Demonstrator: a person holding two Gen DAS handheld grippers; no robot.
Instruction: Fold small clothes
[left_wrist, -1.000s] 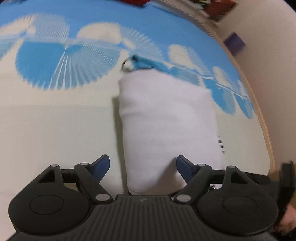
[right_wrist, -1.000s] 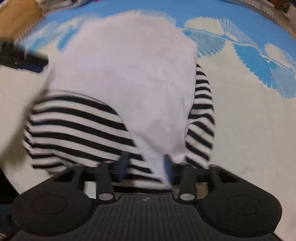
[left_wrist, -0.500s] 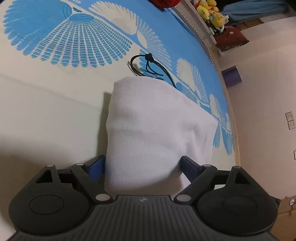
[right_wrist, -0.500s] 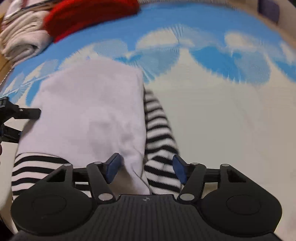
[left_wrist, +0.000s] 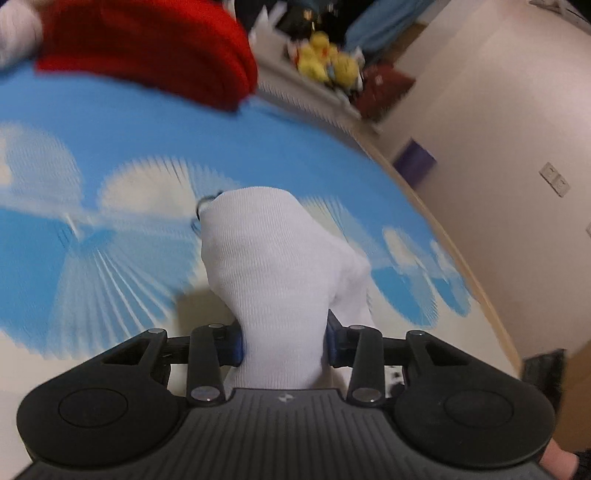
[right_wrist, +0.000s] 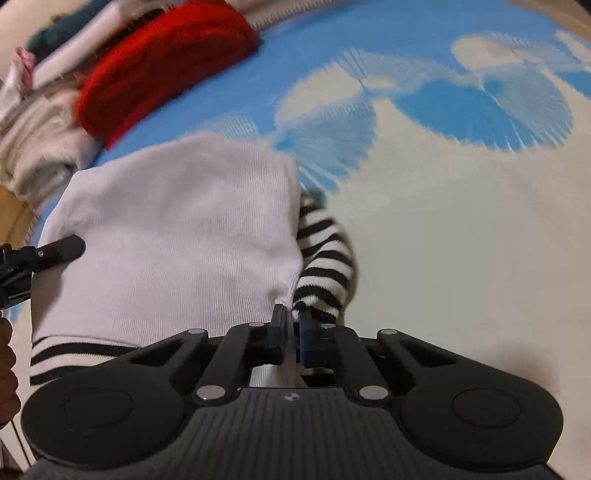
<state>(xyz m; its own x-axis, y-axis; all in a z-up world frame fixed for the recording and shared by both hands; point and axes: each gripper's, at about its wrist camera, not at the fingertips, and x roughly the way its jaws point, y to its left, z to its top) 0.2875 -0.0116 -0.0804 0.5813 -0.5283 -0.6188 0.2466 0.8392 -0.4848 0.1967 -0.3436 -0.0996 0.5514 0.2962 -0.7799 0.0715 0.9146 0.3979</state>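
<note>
From the left wrist camera, the left gripper (left_wrist: 284, 341) has just been closing, and now its blue pads squeeze the near end of the white cloth (left_wrist: 273, 266) from both sides. A moment ago the pads stood wide apart with the cloth lying flat between them. Now the cloth is bunched into a hump that rises in front of the camera. It sits on the blue and cream mat (left_wrist: 110, 155). The view has swung, so a red knit piece (left_wrist: 147, 48) now shows at the top, and yellow soft toys (left_wrist: 325, 61) sit on a ledge behind it. A thin dark loop peeks out by the far corner of the cloth.

From the right wrist camera, the right gripper (right_wrist: 291, 332) has just snapped nearly closed, and its pads pinch the near right corner of the white cloth (right_wrist: 177, 229). Before, those pads were wide open around that edge. A black and white striped piece (right_wrist: 325, 258) lies under the cloth and sticks out on the right and along the near left. The left gripper (right_wrist: 37, 258) pokes in from the left edge, touching the cloth. The red knit piece (right_wrist: 162, 62) sits on a pile of other clothes (right_wrist: 37, 147) at the top left.
</note>
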